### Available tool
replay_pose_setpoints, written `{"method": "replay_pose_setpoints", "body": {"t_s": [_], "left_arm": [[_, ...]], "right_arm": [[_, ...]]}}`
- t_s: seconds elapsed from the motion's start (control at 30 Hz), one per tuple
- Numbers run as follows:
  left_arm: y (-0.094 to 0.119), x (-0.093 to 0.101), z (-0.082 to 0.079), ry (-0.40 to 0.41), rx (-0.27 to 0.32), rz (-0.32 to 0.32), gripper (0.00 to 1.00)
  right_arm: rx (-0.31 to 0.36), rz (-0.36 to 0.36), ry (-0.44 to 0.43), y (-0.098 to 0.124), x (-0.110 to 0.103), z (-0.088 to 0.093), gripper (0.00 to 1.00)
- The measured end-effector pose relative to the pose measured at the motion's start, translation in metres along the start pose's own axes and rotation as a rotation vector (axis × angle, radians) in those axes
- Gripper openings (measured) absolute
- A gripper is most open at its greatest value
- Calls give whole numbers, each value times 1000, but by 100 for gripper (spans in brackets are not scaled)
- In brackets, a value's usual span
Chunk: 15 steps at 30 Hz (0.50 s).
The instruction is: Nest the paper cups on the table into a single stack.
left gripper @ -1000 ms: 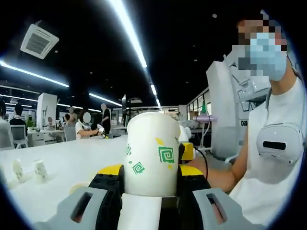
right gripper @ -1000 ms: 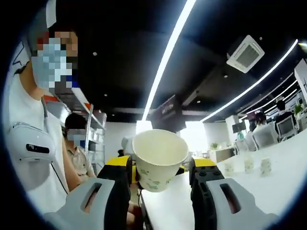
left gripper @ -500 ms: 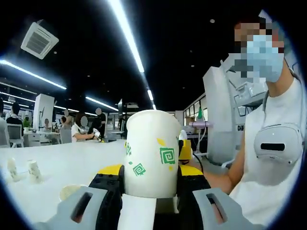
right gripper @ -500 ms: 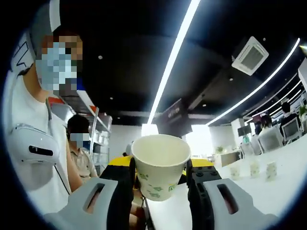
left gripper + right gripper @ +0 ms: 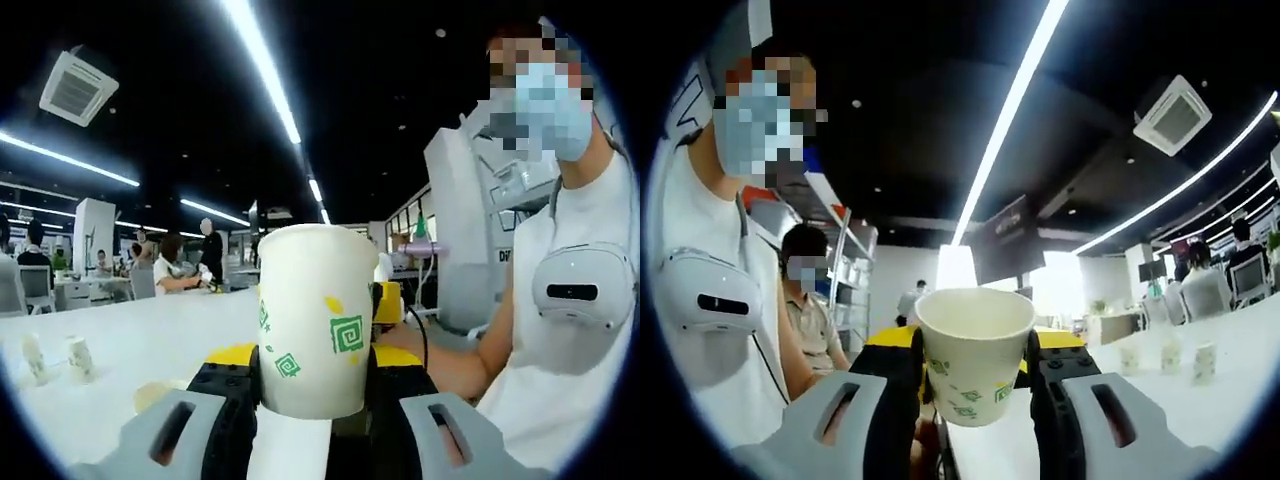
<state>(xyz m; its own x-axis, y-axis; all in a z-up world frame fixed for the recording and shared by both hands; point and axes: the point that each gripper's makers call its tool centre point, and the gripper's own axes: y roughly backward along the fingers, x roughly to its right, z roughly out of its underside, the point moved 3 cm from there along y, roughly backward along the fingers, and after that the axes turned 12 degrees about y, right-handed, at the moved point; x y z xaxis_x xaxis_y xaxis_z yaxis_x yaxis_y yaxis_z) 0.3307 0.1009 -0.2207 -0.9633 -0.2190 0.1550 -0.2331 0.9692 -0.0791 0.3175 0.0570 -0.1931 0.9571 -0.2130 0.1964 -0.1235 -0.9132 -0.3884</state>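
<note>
Since a second ago you've levelled both cups slightly. Your left gripper [image 5: 305, 385] clamps a white paper cup with green square-spiral prints [image 5: 310, 320] upright between its jaws; your right gripper [image 5: 975, 385] clamps a matching cup [image 5: 975, 355], mouth up. Both hang above the white counter [image 5: 150, 340]. Next, I'd judge, bring one cup over the other and seat it.

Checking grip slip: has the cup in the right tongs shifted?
No. The paper cup sits between the right tongs as before; only the background shifted.

White table [image 5: 150, 340] w/ small paper cups [image 5: 78, 357] standing far off.
</note>
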Motion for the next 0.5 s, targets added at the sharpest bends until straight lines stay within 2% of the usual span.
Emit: {"method": "replay_pose_setpoints", "body": {"t_s": [0.23, 0.4, 0.5], "left_arm": [[2, 0, -2, 27, 50, 10, 44], [3, -1, 2, 64, 27, 19, 44], [5, -6, 2, 75, 27, -15, 49]], "right_arm": [[-9, -15, 8, -5, -1, -2, 44], [-31, -31, 15, -7, -3, 1, 43], [-34, -27, 25, -7, -1, 0, 42]]}}
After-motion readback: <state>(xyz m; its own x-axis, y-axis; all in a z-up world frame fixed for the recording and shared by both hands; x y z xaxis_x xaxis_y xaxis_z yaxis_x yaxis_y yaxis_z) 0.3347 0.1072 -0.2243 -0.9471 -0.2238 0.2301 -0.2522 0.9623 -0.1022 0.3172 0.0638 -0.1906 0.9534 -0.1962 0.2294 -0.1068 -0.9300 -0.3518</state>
